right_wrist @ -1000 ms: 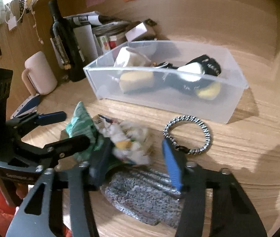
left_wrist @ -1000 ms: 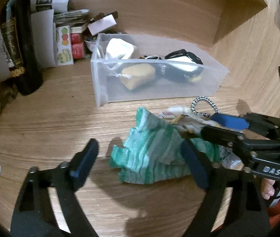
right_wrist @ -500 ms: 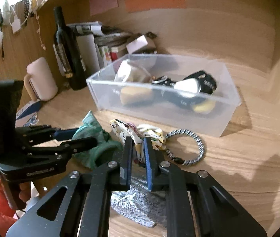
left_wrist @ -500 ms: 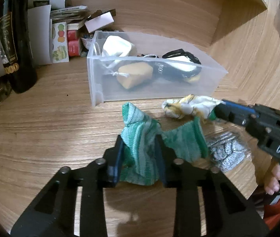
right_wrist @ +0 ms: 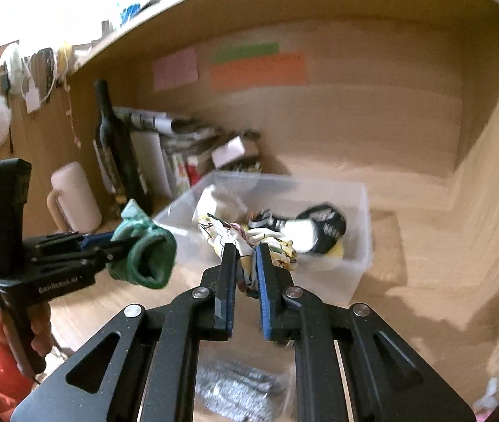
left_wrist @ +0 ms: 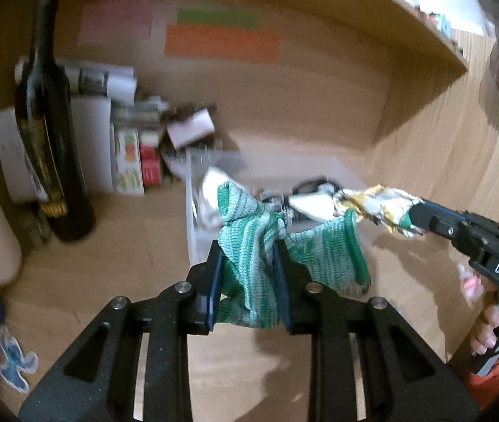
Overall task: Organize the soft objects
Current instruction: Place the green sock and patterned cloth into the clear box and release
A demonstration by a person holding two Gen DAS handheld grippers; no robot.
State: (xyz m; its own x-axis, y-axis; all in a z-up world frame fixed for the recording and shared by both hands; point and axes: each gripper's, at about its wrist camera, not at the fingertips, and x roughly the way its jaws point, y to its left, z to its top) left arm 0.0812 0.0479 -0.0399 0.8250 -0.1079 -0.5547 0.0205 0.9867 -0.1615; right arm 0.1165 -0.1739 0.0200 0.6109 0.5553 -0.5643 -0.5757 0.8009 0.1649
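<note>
Nearest to the left wrist camera, the left gripper (left_wrist: 246, 263) is clamped on the green knitted cloth (left_wrist: 305, 249), its jaws closed down to the thickness of the bunched fabric. The cloth is lifted clear of the bench (left_wrist: 115, 267), and a loose flap hangs to the right of the jaws. In the right wrist view the same gripper (right_wrist: 115, 246) enters from the left edge with the green cloth (right_wrist: 144, 253) bulging from its tip.

The right gripper (right_wrist: 246, 263) is closed on the patterned white-and-yellow cloth (right_wrist: 274, 242); only a narrow gap remains between the blue pads (right_wrist: 265, 302), filled by fabric. This cloth is also held above the bench. In the left wrist view the right gripper (left_wrist: 415, 216) reaches in from the right edge, with the patterned cloth (left_wrist: 372, 200) projecting from its tip just beside the upper edge of the green cloth; contact between the two cannot be determined.

A grey speckled cloth (right_wrist: 235, 390) lies on the bench beneath the right gripper, at the near edge.

Farther back, the clear plastic bin (right_wrist: 358, 239) stands on the bench. It contains a white item and a black-and-white item (right_wrist: 320, 225); motion blur obscures further detail.

At the rear left corner stand a dark wine bottle (left_wrist: 49, 133), a pale mug (right_wrist: 73, 197) and a stack of papers and small boxes (left_wrist: 126, 154).
</note>
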